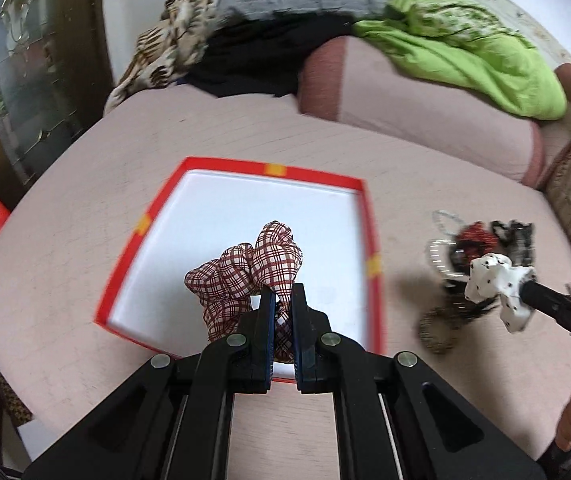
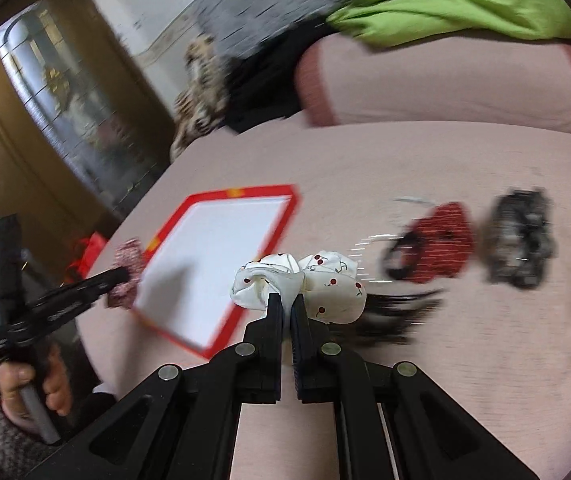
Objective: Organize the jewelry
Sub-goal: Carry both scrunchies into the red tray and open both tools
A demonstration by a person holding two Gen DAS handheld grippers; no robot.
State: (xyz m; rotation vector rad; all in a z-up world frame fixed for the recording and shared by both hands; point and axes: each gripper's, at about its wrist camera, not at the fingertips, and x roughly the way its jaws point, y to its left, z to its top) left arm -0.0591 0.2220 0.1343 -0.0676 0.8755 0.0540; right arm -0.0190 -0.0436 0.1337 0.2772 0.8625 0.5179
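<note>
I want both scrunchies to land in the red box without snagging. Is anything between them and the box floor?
Nothing visible. The plaid scrunchie in the left gripper hangs over the red box, whose white floor shows bare. The cherry scrunchie in the right gripper is beside its rim, with only bedding between.

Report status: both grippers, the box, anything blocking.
Left gripper shut on plaid scrunchie over red box. Right gripper shut on cherry scrunchie. Box empty, nothing blocking.

Scrunchies: four — one plaid (image 1: 245,268), one cherry-print (image 2: 305,280), one red (image 2: 441,240), one dark (image 2: 521,236). Red-rimmed box (image 1: 273,169): one.
</note>
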